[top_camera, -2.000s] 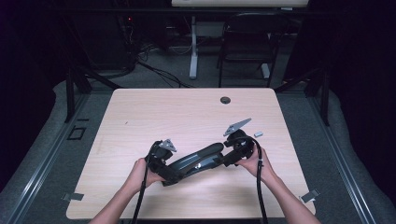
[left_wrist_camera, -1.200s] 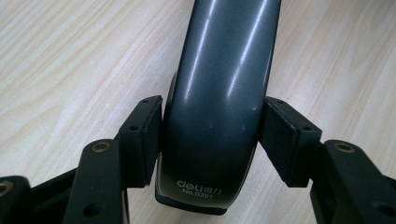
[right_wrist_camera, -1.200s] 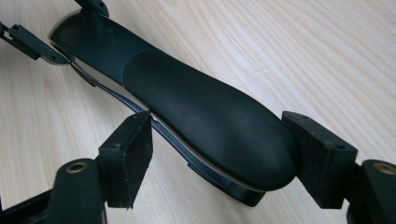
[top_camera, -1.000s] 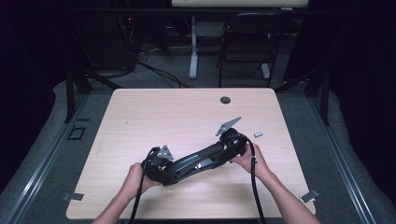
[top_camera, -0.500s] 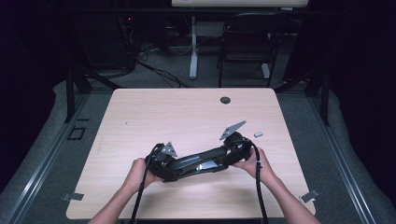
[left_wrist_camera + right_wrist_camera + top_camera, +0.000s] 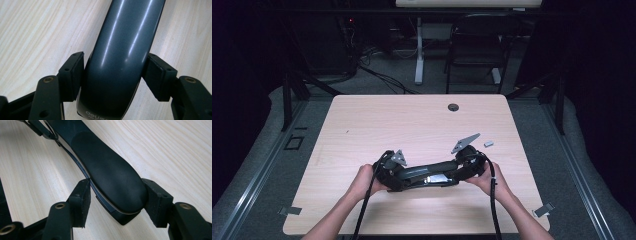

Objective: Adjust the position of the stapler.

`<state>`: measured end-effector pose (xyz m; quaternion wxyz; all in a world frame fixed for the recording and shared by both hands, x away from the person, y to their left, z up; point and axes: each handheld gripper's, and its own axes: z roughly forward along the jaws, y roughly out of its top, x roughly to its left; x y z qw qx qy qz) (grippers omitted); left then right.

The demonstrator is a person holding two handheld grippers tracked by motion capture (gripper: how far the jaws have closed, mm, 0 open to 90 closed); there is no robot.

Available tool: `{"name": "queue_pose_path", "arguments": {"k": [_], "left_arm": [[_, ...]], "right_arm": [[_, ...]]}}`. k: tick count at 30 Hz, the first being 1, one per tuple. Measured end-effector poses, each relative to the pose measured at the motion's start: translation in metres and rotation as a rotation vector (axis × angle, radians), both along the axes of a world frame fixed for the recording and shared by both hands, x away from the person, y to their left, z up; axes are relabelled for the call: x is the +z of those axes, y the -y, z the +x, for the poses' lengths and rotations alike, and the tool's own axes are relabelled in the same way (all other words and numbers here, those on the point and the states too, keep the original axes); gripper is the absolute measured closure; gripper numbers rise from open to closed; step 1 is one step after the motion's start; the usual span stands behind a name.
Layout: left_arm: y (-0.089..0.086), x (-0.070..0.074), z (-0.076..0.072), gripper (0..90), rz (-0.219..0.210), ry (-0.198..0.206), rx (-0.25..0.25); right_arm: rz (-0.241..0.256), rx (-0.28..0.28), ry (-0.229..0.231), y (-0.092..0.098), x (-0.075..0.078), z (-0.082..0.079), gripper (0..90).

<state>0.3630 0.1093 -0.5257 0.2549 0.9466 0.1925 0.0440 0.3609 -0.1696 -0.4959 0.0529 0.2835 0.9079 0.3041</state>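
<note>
The long black stapler lies near the front of the worktop. The left gripper squeezes one end, the right gripper the other. Its shiny, round body could slip out if one side lifts faster.

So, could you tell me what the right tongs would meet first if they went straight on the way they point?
The long black stapler already between them; beyond it, probably the left tongs.
</note>
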Motion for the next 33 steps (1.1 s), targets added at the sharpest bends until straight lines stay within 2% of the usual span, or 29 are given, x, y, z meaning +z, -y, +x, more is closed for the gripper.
{"name": "queue_pose_path", "arguments": {"k": [3,5,16,17,30,33], "left_arm": [[0.003,0.0,0.003,35.9,0.001,-0.012,0.001],[0.003,0.0,0.005,34.3,-0.013,-0.027,0.012],[0.002,-0.001,0.006,32.4,-0.033,-0.034,0.03],[0.002,-0.001,0.007,32.4,-0.033,-0.033,0.029],[0.002,-0.001,0.008,32.3,-0.025,-0.034,0.018],[0.002,-0.002,0.008,31.4,-0.041,-0.038,0.033]], "right_arm": [[0.006,-0.01,-0.002,0.002,0.0,-0.002,43.7],[0.003,-0.015,-0.002,0.003,0.0,-0.004,44.2],[-0.005,-0.055,0.008,0.0,0.0,-0.01,43.4],[-0.016,-0.055,0.011,0.0,0.0,-0.011,43.3],[-0.009,-0.065,0.026,-0.001,-0.001,-0.014,43.2],[-0.011,-0.065,0.024,-0.002,-0.001,-0.013,43.1]]}}
